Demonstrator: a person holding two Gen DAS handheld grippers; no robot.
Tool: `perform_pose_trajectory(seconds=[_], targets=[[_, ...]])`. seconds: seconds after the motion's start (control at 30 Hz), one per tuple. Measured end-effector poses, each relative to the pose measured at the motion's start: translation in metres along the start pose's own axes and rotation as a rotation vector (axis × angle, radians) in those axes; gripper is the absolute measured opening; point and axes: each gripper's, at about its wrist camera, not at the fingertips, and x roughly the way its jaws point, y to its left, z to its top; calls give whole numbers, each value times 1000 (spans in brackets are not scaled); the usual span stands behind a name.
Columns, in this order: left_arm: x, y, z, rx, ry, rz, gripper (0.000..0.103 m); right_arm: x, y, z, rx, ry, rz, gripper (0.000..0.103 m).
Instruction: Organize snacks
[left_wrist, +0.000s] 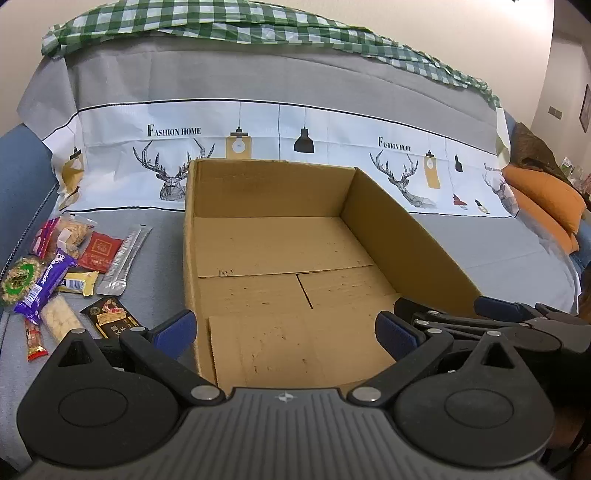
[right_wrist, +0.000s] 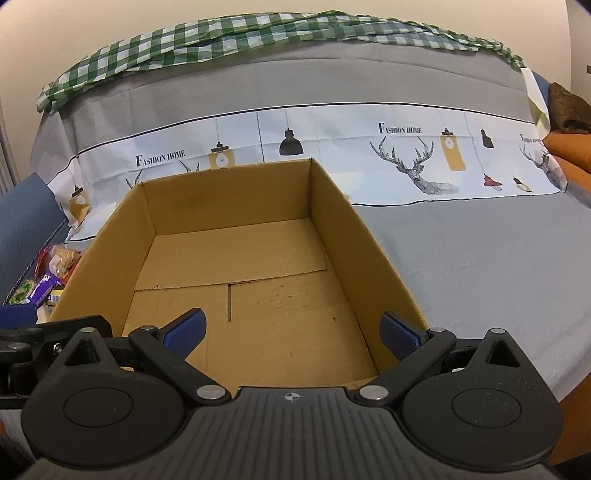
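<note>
Open-topped brown cardboard box (left_wrist: 280, 254) sits on the grey printed cloth (left_wrist: 498, 251); interior holds nothing. Pile of wrapped snack packets (left_wrist: 66, 273) lies on the cloth just left of it. Left gripper (left_wrist: 286, 334) and right gripper (right_wrist: 291, 332): fingers spread, holding nothing.

Cardboard box (left_wrist: 280, 258): one, lying open on the grey cover, nothing showing inside it.
Snack packets in the pile (left_wrist: 70, 273) left of the box: about ten showing in the left wrist view; some overlapping, so the count is staying approximate.
Purple bar (left_wrist: 46, 282): one, lying across the pile.
Red packet (left_wrist: 99, 249): one.
Silver sachet (left_wrist: 125, 258): one.
Black packet (left_wrist: 112, 317): one.
Round green-labelled snack (left_wrist: 18, 278): one.
Small red-and-yellow stick (left_wrist: 33, 339): one.
Grippers: two, left gripper (left_wrist: 286, 332) and right gripper (right_wrist: 291, 332), both showing jaws spread apart.
Orange cushion (left_wrist: 543, 199): one.
</note>
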Motion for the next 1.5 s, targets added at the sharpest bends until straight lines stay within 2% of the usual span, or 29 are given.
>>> perform_pose_trajectory(seconds=[0.1, 0.23, 0.37, 0.57, 0.7, 0.77, 0.83, 0.93, 1.0, 1.07, 1.13, 1.27, 1.5], targets=[[-1, 3, 1, -27, -7, -39, 103, -2, 2, 2, -8, -10, -10, 99], [-4, 3, 3, -45, -19, -91, 103, -7, 2, 3, -4, -38, -15, 92], [-2, 6, 5, -97, 39, -138, 103, -11, -2, 4, 7, -69, -17, 81], [-20, 13, 6, -52, -33, -171, 103, -15, -4, 5, 25, -101, -32, 79], [-17, 31, 14, -133, 77, -242, 103, -20, 3, 8, 31, -125, -25, 79], [-21, 37, 23, -85, 93, -250, 102, -23, 9, 9, 29, -136, -14, 79], [-27, 41, 32, 17, 80, -249, 101, -25, 15, 10, 31, -148, 1, 78], [-31, 61, 36, 126, 101, -289, 93, -28, 30, 11, 19, -153, 26, 69], [-35, 82, 34, 160, 101, -288, 76, -28, 42, 12, 11, -155, 48, 64], [-39, 110, 30, 170, 89, -222, 38, -30, 54, 12, 0, -161, 78, 58], [-40, 144, 28, 93, 86, -180, 16, -33, 66, 14, -9, -173, 115, 55], [-36, 209, 18, -156, 75, -74, 16, -37, 94, 15, -27, -184, 200, 51], [-13, 261, 0, -367, 106, 31, 17, -32, 167, 4, -142, -143, 332, 52]])
